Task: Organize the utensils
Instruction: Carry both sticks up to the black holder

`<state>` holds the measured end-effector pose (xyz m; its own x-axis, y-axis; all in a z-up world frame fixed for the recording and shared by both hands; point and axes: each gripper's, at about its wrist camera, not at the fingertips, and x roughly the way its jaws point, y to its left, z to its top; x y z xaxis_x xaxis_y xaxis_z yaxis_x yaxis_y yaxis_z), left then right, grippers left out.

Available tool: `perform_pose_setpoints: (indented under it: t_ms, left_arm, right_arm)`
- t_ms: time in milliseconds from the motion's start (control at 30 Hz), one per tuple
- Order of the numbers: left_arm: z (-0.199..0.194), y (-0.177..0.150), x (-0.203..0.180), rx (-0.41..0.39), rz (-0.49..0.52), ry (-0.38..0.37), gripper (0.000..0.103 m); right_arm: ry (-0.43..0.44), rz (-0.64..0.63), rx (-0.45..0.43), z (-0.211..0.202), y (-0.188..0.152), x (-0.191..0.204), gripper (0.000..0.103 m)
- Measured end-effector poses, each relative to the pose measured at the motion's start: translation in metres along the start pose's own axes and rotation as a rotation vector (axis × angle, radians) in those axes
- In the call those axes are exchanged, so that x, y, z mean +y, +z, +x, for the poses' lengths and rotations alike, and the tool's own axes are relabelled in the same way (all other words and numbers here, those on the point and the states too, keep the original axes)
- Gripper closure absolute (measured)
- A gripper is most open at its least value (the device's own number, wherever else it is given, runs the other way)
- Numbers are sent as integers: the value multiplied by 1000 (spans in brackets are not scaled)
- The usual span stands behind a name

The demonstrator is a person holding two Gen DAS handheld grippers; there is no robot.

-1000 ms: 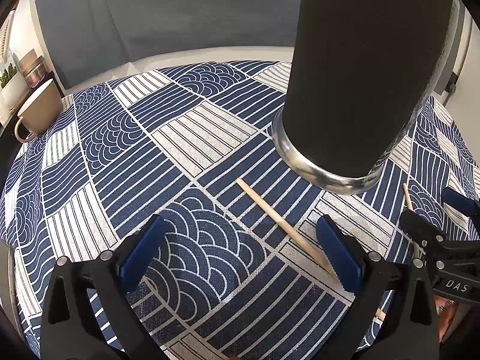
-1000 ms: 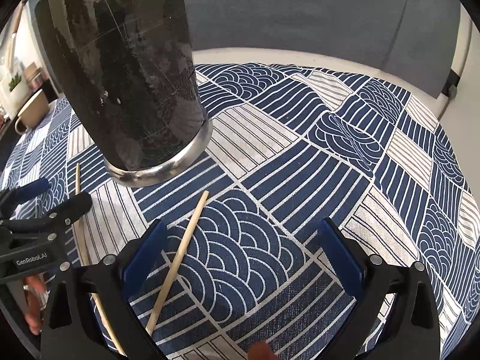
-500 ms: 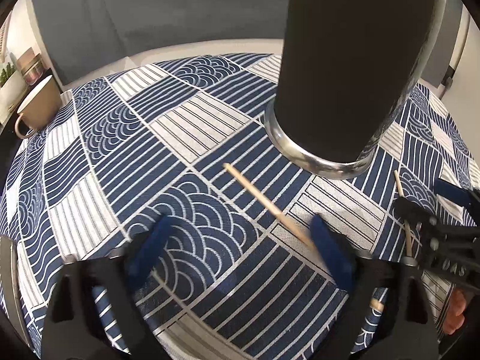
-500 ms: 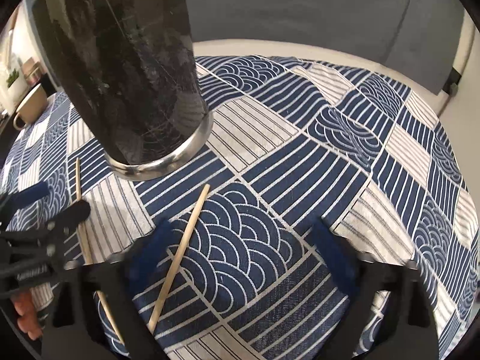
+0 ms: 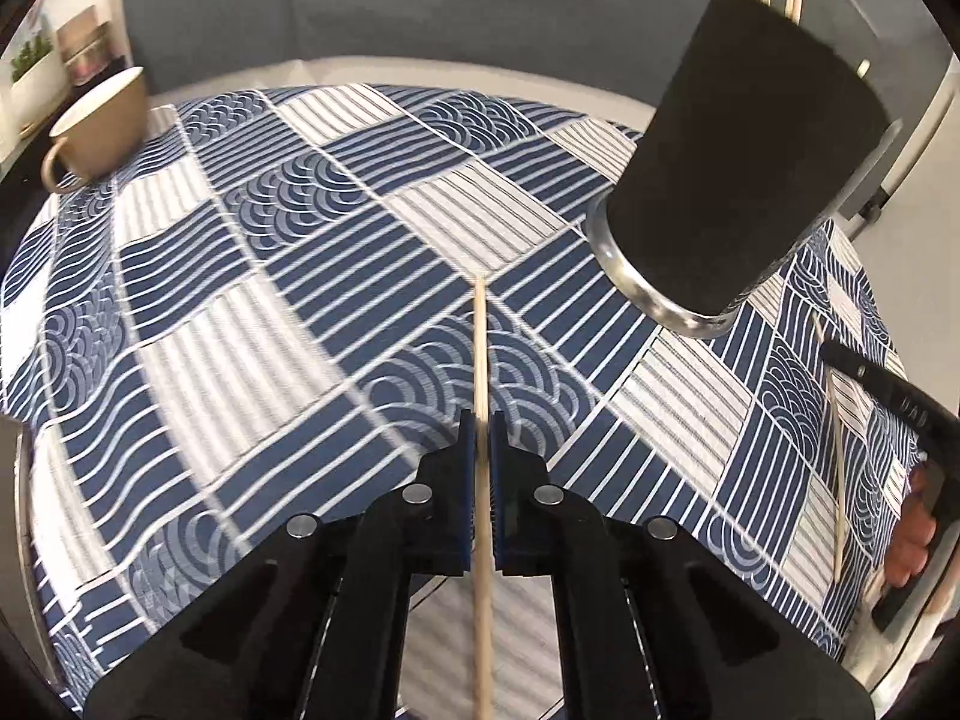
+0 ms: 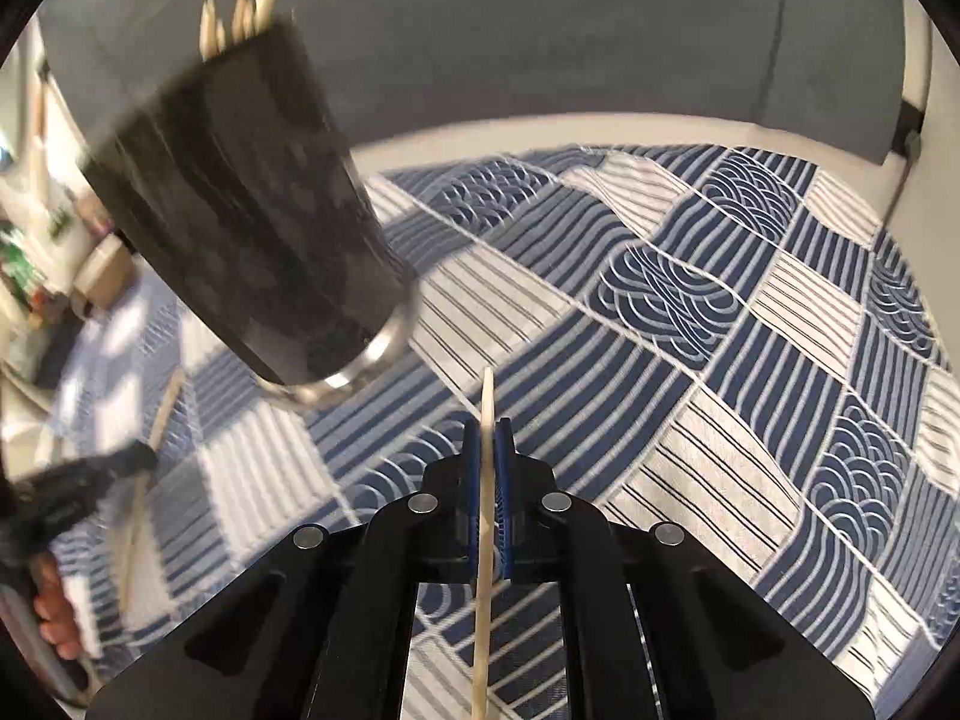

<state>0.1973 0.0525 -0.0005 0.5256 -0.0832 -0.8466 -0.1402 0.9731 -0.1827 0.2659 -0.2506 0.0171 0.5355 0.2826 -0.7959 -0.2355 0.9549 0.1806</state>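
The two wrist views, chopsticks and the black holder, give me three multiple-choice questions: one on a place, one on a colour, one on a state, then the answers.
1. Where does the beige mug stand in the left wrist view?
A. far left edge of the tablecloth
B. beside the black holder
C. between the tongs

2. What colour are the pads on both tongs?
A. red
B. blue
C. green

3. What state are the left tongs and right tongs in?
A. both open and holding nothing
B. only the left shut
C. each shut on a chopstick

Answers:
1 A, the mug sits at the cloth's far left, well apart from the black utensil holder.
2 B, blue pads press each stick.
3 C, the left chopstick and right chopstick each run out between closed pads.
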Motion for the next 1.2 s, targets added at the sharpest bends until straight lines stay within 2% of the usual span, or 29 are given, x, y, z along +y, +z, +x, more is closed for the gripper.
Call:
perform_pose_setpoints:
  t_ms: [133,233,333,367,433,500,633,800,933,1033,1067,1100,1167,1200]
  left_arm:
    - [-18,-10,14,-32,19,4,98]
    - [-29,-20,26,-44,-2,-50,98]
    - [-47,-29,34,-106,-22,-64,98]
    - [-57,-32,38,-154,-33,-78,98]
    - [-75,-34,49,-224,-63,-160,98]
    - [-85,-32,59,-258,-82,-249,98]
    - [-109,-23,73,-322,-88,-318,99]
    - [-134,-2,71,-367,-40,-281,99]
    - [-147,13,69,-389,5,-269,99]
    - [-146,15,72,-356,18,-313,97]
    - [-140,16,74,-329,7,-296,87]
    - [-134,17,76,-307,-12,-262,73]
    - [-122,19,82,-282,-51,-131,64]
    - [-118,20,83,-267,-59,-94,63]
  right_arm:
    - [134,31,-88,-22,5,-6,98]
    - [227,45,-174,-40,7,-10,98]
    - [348,68,-249,-57,9,-13,98]
    - [364,65,-275,-64,9,-12,98]
    - [373,60,-340,-79,8,-16,98]
    - [381,74,-378,-89,9,-20,98]
    - [463,75,-413,-109,9,-24,98]
    - [512,76,-467,-140,18,-24,98]
    - [427,57,-505,-168,35,-12,98]
    - [406,24,-526,-179,39,0,98]
    - [401,3,-527,-182,40,5,98]
    - [387,-16,-525,-183,41,12,98]
    - [386,-51,-521,-184,44,22,98]
    - [387,-51,-525,-185,46,24,98]
